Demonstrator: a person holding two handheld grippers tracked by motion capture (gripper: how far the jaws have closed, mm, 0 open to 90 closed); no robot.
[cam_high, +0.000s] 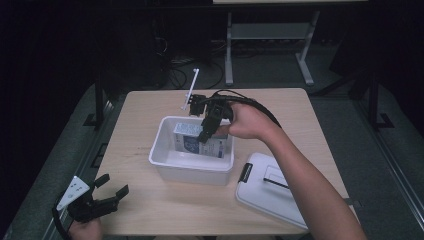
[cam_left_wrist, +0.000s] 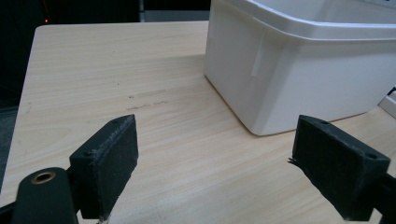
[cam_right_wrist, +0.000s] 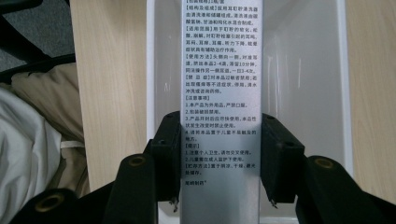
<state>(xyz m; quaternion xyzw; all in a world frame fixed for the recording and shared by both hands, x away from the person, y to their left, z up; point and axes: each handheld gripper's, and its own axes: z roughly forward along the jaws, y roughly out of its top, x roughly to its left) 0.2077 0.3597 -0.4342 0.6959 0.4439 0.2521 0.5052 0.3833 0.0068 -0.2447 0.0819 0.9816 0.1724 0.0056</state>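
The right tongs (cam_high: 206, 131) reach down into the white tub (cam_high: 165, 160) in the middle of the worktop (cam_high: 140, 200), pinching a printed carton (cam_right_wrist: 219, 70) between their pads; the carton stands inside the tub, toward its far wall. The left tongs (cam_high: 111, 192) rest at the worktop's near left corner, spread wide with nothing between them, pointing toward the tub. The tub's lid (cam_high: 260, 192) lies flat just beside it on the right.

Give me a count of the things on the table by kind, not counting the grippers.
White bin: 1
White lid with a black latch: 1
Printed box, held over the bin by the right gripper: 1
White stick at the far edge: 1
Total: 4
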